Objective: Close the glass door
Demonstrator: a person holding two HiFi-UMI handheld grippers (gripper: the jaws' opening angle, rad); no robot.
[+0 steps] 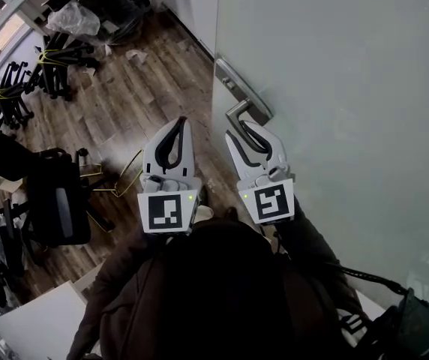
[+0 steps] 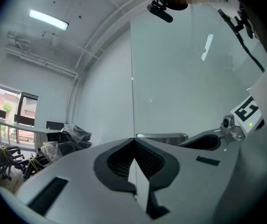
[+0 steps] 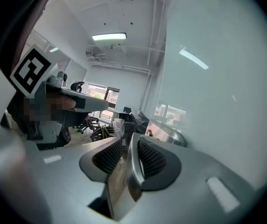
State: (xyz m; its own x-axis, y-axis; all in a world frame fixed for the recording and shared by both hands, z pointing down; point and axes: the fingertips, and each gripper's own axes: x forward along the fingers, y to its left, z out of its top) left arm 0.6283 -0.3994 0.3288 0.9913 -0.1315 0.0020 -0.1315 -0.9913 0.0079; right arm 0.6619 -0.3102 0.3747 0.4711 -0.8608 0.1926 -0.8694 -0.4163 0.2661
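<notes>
The left tongs are pressed together with nothing in them. The right tongs are spread a little and pinch nothing.

In the head view both point away from the person, side by side. The glass door, frosted and pale, fills the right of the picture. Its metal handle sits on a long plate near the door's edge. The end of the lever lies right at the tips of the right tongs, but I cannot tell whether they touch. The left tongs hang just beside, over the wooden floor. Dark office chairs stand at the left.

In the left gripper view the black pads meet at the tip. Beyond them the door's upright edge runs next to a pale panel, and the handle's plate shows just above the jaws. The right tongs reach in from the right, with a marker cube above them. A ceiling light glows at the upper left.

In the right gripper view the pads stand apart with a narrow gap. The floor shows through it and nothing lies in it. The handle is just ahead and to the right, on the door. The left tongs show at the left.
</notes>
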